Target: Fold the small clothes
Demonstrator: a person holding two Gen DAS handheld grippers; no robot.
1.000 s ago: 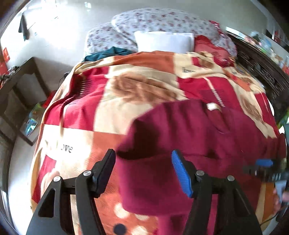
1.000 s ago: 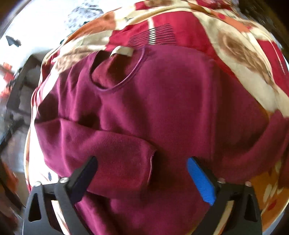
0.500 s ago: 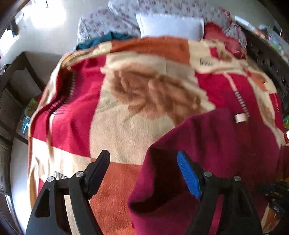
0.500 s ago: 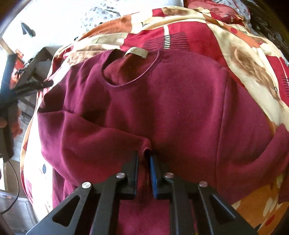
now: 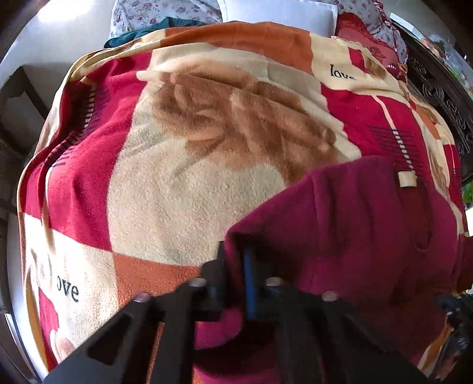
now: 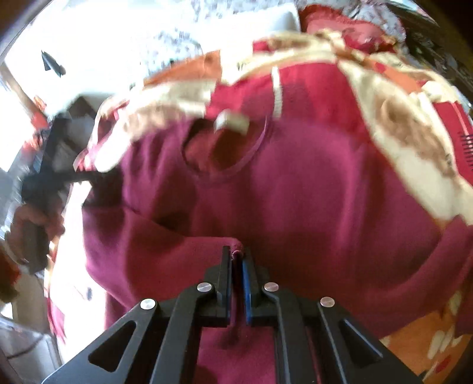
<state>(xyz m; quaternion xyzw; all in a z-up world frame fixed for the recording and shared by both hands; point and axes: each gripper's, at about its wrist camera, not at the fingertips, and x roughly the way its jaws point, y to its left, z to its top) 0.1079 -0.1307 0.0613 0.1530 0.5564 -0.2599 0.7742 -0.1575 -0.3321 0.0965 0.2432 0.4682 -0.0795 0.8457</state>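
1. Sweater, a dark maroon fleece one, lay spread front up on a blanket patterned in red, cream and orange, which covered a bed; pillows showed at the far end.
2. Its neckline, with a pale label inside, pointed away toward the pillows, so the body was laid out flat, ready for folding.
3. One sleeve was already crossed over the chest, its cuff ending near the middle of the garment.
4. The right gripper was clamped on that cuff, with a small bunch of maroon cloth pinched between its jaws; this looked like a hold meant to carry the sleeve.
5. The left gripper had just closed its jaws on the sweater's outer edge, at the shoulder and side fold, with cloth caught between them.
6. In the right wrist view, a hand held the left gripper at the garment's far side, though that picture was blurred.
7. With both tools gripping opposite parts, the likely purpose was to lift and fold one side over the middle.
8. The other sleeve draped toward the blanket's edge and was not yet folded in.
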